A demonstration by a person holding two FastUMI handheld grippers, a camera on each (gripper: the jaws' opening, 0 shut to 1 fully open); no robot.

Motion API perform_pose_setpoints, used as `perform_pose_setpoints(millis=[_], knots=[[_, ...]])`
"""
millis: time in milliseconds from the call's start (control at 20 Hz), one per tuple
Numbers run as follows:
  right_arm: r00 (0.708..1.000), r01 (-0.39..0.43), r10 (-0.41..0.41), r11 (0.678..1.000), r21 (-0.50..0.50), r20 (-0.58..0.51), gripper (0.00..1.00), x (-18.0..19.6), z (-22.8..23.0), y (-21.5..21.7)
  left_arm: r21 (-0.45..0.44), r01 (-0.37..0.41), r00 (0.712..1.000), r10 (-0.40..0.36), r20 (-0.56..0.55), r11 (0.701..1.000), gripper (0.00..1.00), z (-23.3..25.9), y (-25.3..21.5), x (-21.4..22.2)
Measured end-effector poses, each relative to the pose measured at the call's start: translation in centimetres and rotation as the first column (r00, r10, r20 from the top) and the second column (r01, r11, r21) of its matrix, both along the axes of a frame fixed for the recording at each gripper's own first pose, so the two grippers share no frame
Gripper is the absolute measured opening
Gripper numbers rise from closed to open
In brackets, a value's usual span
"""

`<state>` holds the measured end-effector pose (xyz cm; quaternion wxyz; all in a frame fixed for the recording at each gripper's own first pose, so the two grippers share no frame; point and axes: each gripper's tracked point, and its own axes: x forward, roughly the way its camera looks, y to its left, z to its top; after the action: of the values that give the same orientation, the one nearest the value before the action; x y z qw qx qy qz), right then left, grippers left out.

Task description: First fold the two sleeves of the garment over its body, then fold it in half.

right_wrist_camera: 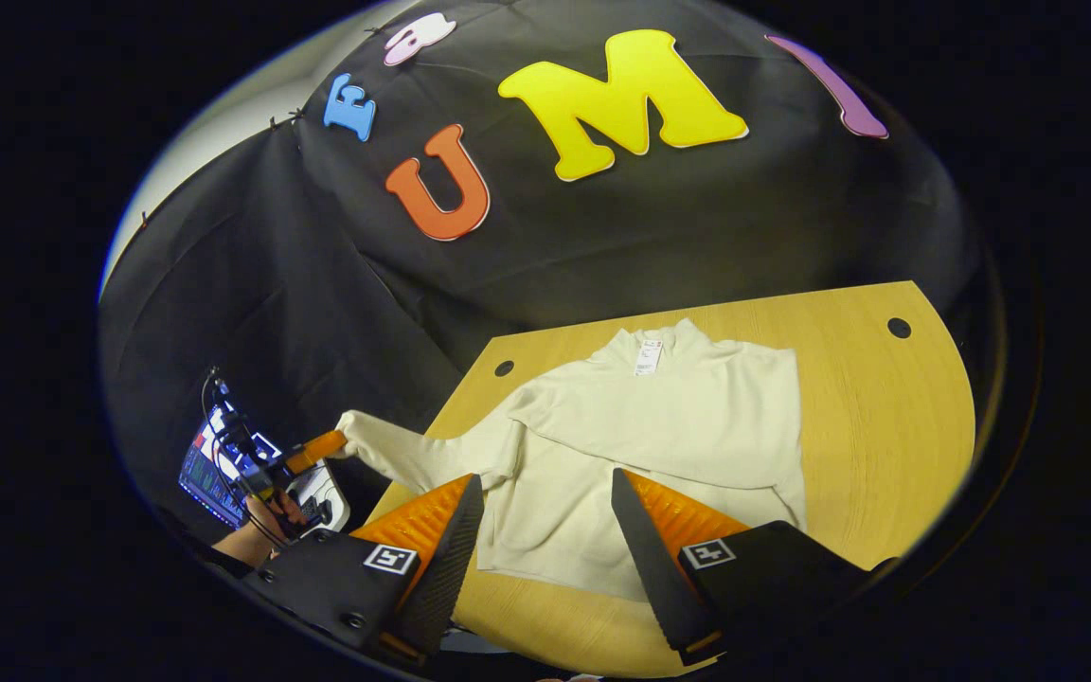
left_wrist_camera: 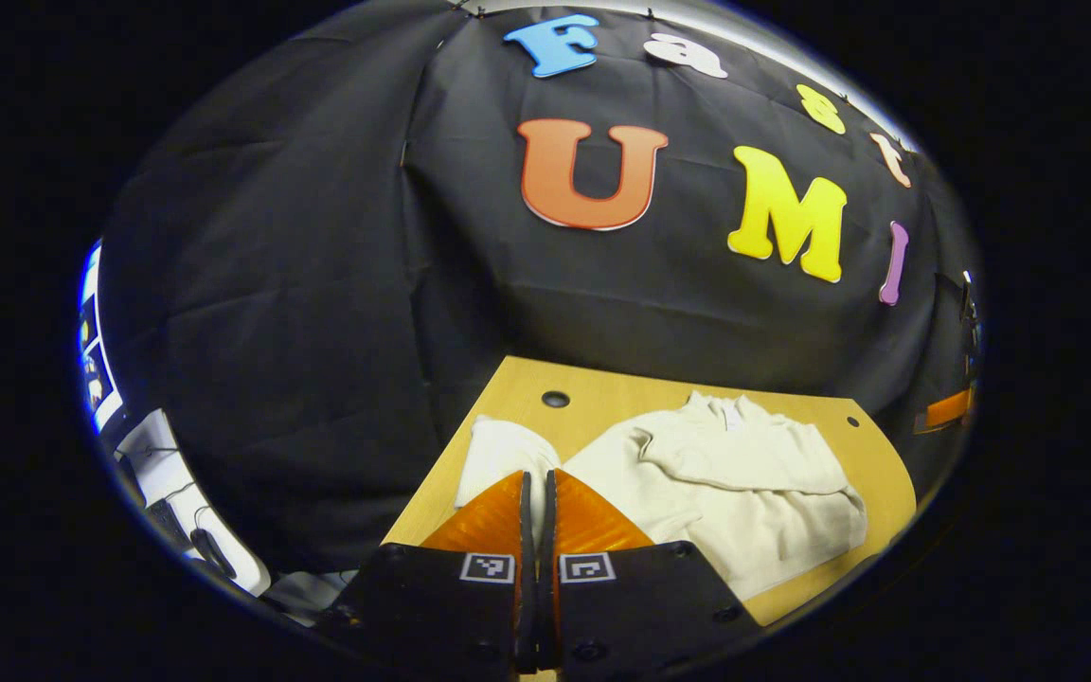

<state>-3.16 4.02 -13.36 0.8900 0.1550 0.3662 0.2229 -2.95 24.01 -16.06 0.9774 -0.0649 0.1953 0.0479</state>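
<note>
**Cream garment, one sleeve folded, one held out**

Left gripper [right_wrist_camera: 323, 443]: jaws clamped on the cuff of the outstretched sleeve [right_wrist_camera: 403, 453], past the table's [right_wrist_camera: 877, 417] edge. Garment [right_wrist_camera: 669, 436]: flat on the table, other sleeve [right_wrist_camera: 659, 445] folded across its body. Right gripper [right_wrist_camera: 545, 540]: fingers spread apart, above the hem.

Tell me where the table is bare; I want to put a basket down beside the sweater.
Bare table runs between the sweater and the far-side hole. A narrower strip lies along the near edge under the hem. The other side is crowded: the left tongs hold the sleeve past that edge.
</note>
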Motion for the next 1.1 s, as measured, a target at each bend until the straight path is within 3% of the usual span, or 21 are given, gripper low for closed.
perform_pose_setpoints(millis=[150, 300, 450, 600, 850, 1100], knots=[[0.999, 0.032, -0.032, 0.999, -0.02, 0.031, 0.86, -1.1, 1.0, -2.6, 0.029, 0.072, 0.994, -0.074, 0.084, 0.997, 0.03, 4.9, -2.8, 4.4], [0.996, 0.074, -0.074, 0.997, -0.007, 0.047, 0.89, -1.7, 1.7, -4.3, 0.089, 0.157, 0.97, -0.17, 0.175, 0.984, 0.03, 10.4, -6.3, 8.3], [0.99, 0.12, -0.119, 0.993, -0.011, 0.077, 0.89, -2.2, 2.5, -6.8, 0.11, 0.267, 0.928, -0.286, 0.24, 0.957, 0.03, 14.7, -11.7, 11.8], [0.981, 0.176, -0.174, 0.984, -0.013, 0.088, 0.89, -3.0, 2.7, -9.3, 0.146, 0.382, 0.87, -0.409, 0.275, 0.912, 0.03, 17.1, -18.6, 14.4], [0.956, 0.273, -0.265, 0.961, -0.053, 0.124, 0.89, -4.9, 2.9, -14.0, 0.151, 0.576, 0.77, -0.596, 0.23, 0.803, 0.03, 15.4, -30.5, 17.6], [0.925, 0.372, -0.362, 0.925, -0.084, 0.113, 0.89, -6.9, 2.2, -18.5, 0.089, 0.685, 0.712, -0.691, 0.124, 0.723, 0.03, 8.6, -38.7, 18.6]])
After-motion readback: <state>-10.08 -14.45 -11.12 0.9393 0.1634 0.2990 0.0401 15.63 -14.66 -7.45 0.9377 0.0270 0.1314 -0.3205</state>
